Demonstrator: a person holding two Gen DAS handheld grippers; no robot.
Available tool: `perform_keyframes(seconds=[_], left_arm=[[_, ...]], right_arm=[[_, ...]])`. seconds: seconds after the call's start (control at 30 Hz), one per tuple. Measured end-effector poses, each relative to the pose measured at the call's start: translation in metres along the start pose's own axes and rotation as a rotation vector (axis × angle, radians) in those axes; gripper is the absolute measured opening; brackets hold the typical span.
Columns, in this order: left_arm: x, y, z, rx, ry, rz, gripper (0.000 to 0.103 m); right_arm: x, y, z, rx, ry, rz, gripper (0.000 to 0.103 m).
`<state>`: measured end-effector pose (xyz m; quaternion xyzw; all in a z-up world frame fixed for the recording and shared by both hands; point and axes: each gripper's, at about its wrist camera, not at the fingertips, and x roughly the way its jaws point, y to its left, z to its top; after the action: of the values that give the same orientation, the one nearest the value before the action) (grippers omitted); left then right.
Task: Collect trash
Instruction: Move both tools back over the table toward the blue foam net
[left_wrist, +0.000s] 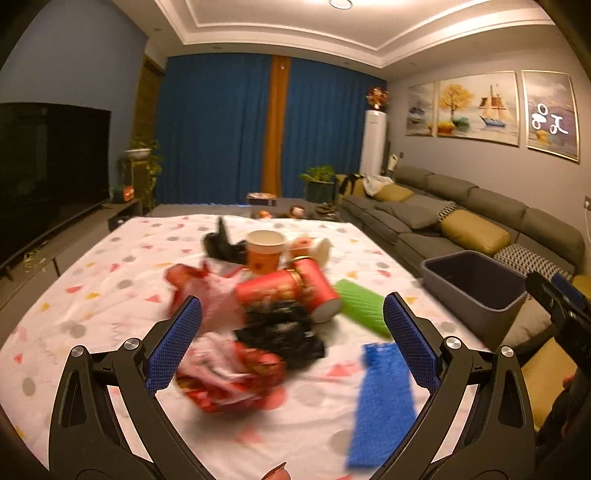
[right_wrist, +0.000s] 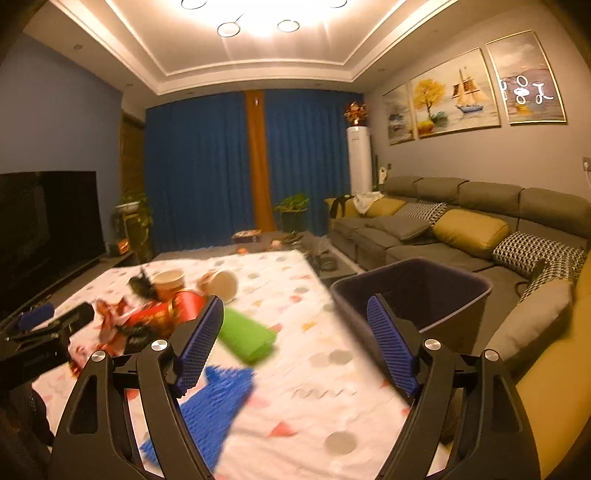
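I hold my left gripper (left_wrist: 291, 332) over the white tablecloth with coloured dots and triangles (left_wrist: 110, 280), its blue ribbed pads spread wide with nothing pressed between them. Beyond the pads lies the heap of trash. A crumpled red and white plastic wrapper (left_wrist: 229, 380) lies closest to me, blurred, touching a crumpled black plastic bag (left_wrist: 284, 332) behind it. Above that bag rest two red cylindrical cans with gold bands (left_wrist: 288, 288), lying on their sides and meeting at an angle. Behind them stands an upright orange paper cup with a white rim (left_wrist: 264, 251), and a second paper cup lying on its side (left_wrist: 314, 249) just right of it. Another piece of black plastic (left_wrist: 221, 243) sticks up left of the upright cup, and a pinkish-red crumpled bag (left_wrist: 199, 288) sits at the left of the heap.

Right of the cans lies a flat green ribbed strip (left_wrist: 362, 306); nearer to me is a flat blue ribbed strip (left_wrist: 384, 402).

My right gripper (right_wrist: 295, 339) is likewise released, its jaws apart and empty, hovering above the cloth's right side. The dark grey plastic bin (right_wrist: 417, 291) stands just off the table's right edge, beside the grey sofa with mustard cushions (right_wrist: 469, 229); its inside is too dark to read.
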<state>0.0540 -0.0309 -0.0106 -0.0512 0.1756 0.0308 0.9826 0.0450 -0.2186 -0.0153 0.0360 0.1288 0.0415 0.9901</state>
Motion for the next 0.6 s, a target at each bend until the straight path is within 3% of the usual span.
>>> perform_keyframes(seconds=[0.17, 0.4, 0.6], left_arm=[[-0.007, 0.032, -0.01, -0.06, -0.002, 0.011, 0.097], [-0.004, 0.055, -0.031, -0.048, 0.038, 0.036, 0.097], [0.009, 0.07, -0.038, -0.079, 0.079, 0.014, 0.097]], right_arm=[[0.001, 0.026, -0.021, -0.017, 0.055, 0.039, 0.078], [0.009, 0.053, -0.05, -0.05, 0.135, 0.058, 0.078], [0.012, 0.067, -0.071, -0.066, 0.193, 0.075, 0.078]])
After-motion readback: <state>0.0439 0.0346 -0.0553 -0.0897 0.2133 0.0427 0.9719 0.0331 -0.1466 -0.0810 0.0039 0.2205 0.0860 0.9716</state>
